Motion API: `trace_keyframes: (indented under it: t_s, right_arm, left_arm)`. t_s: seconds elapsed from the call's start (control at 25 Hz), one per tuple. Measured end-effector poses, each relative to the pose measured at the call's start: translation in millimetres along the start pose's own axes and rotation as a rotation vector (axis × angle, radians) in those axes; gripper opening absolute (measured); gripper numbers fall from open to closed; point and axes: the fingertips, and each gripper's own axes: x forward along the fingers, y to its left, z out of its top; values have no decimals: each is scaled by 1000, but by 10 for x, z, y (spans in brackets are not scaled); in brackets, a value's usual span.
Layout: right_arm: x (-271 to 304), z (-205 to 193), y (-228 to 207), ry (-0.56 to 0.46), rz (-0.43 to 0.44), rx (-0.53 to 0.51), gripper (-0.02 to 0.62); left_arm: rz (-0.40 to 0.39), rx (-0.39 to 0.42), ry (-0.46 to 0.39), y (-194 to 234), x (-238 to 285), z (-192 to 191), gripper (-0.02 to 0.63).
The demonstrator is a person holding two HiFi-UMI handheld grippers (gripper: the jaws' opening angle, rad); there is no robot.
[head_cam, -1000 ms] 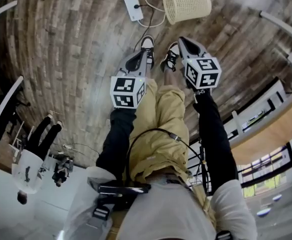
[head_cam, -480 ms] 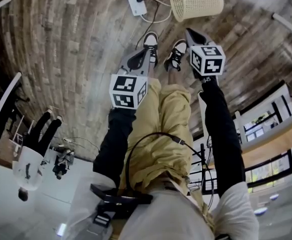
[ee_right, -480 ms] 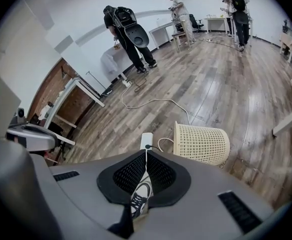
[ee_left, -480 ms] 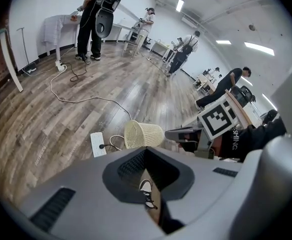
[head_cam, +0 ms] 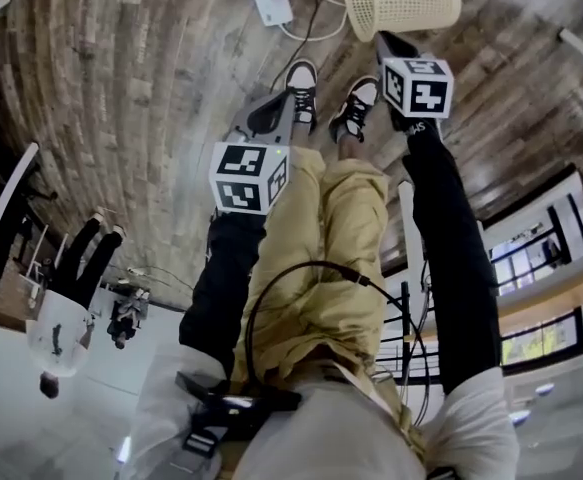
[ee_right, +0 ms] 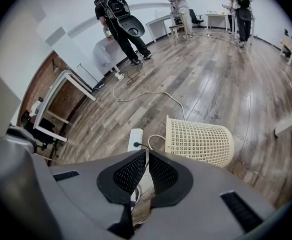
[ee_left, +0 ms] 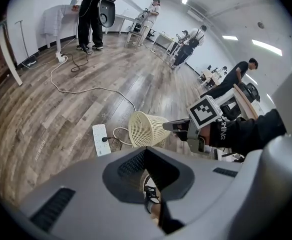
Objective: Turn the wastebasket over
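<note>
The cream plastic lattice wastebasket [ee_right: 201,141] lies on its side on the brown wood-plank floor [head_cam: 141,78], its open rim turned towards a white power strip [ee_right: 135,139] just beside it. A white cable [head_cam: 316,30] loops between the two. The right gripper [ee_right: 147,153], jaws pressed together on nothing, points down with its tip close by the basket's side, perhaps touching it. The left gripper [ee_left: 146,150], its pads seemingly met as well and empty, hangs farther back above the person's black-and-white sneakers [head_cam: 301,86].
</note>
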Motion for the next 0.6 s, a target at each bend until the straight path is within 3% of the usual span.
trace_keyframes:
  t_s: [0.32,0.6]
  right_arm:
    - [450,-137,-295,38,-50,-5,26]
    - [723,-232,-409,74,-53,-9,103]
  left_arm:
    - [7,-15,5,120,123,25,2]
    - [6,-38,31,214,131,-146,2]
